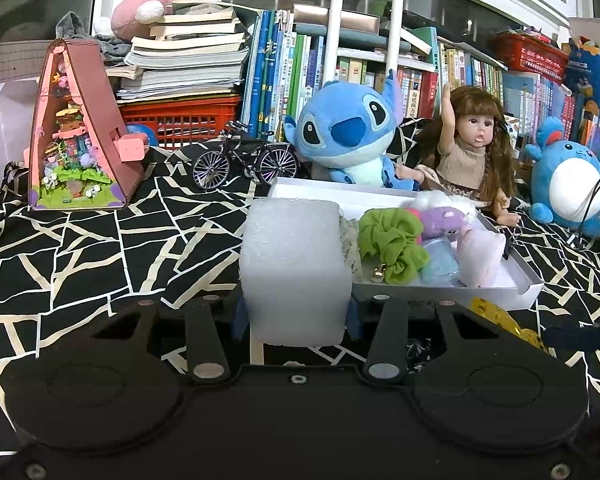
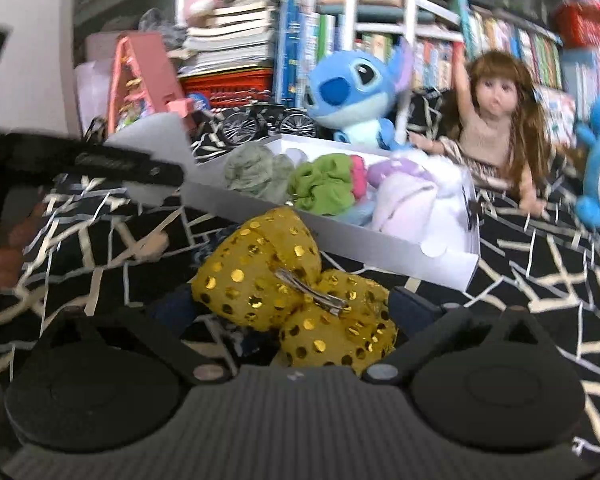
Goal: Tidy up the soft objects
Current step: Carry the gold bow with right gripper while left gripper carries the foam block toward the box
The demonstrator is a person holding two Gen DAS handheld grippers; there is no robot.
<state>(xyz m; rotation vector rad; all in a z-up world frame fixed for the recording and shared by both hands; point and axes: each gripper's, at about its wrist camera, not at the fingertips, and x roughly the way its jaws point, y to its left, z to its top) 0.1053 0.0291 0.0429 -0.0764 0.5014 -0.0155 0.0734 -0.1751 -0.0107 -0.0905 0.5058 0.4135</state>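
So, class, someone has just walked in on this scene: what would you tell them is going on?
A person with a gripper in each hand is sorting soft things into a white tray on a black-and-white cloth. The left gripper is shut on a white foam block, held near the tray. The right gripper is around a yellow sequinned bow. A green scrunchie and other soft items already lie in the tray.

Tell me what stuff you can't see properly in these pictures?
- Left wrist view: the white foam block hides the near left corner of the shallow white cardboard tray and most of the grey-green cloth behind it.
- Left wrist view: the yellow gold-spotted fabric bow is mostly hidden by the gripper.
- Right wrist view: motion blur smears the long-haired doll; book titles are unreadable.
- Right wrist view: the bow hides how the right gripper fingers close.
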